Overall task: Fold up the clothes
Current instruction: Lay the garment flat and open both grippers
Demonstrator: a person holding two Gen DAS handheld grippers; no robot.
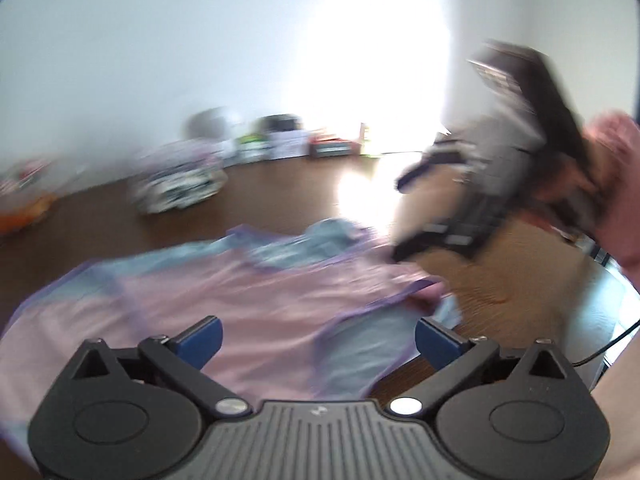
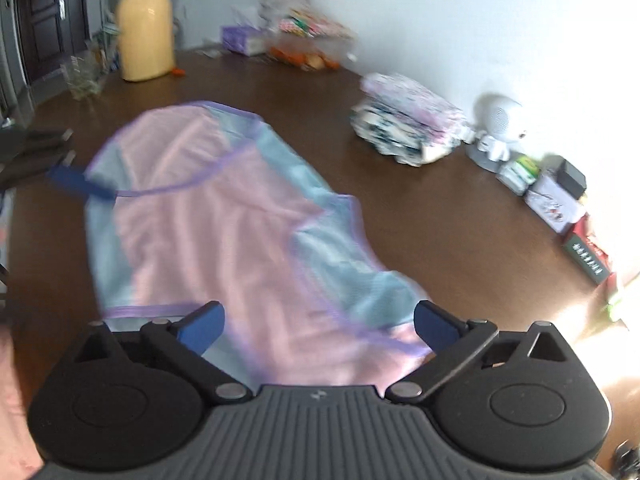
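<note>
A pink and pale-blue garment (image 2: 224,224) with purple trim lies spread flat on the dark wooden table (image 2: 460,232), stretching away from the right gripper (image 2: 318,326) so that its near hem passes under and between the two blue fingertips (image 2: 202,330). That gripper's jaws stand wide apart with nothing pinched between them; the cloth simply lies on the table below. In the left wrist view the same garment (image 1: 248,300) lies below and ahead of the left gripper (image 1: 318,338), whose blue fingertips (image 1: 434,340) are likewise spread wide and hold nothing; a blue side panel of the cloth sits just inside the right-hand finger. Beyond the left fingers and to their right, the right gripper (image 1: 404,216) shows as a dark blur above the far edge of the garment, held by a person's hand (image 1: 616,184). From the right wrist view, the left gripper's blue fingertip (image 2: 78,184) shows at the garment's left edge, far ahead and left of the fingers. Further out, ahead and right of the right fingers, a stack of folded clothes (image 2: 408,124) rests on the table, well apart from the garment, with a small white figure (image 2: 498,128) and some boxes (image 2: 552,196) along the wall. Far ahead to the left stands a yellow bottle-shaped container (image 2: 146,28).
</note>
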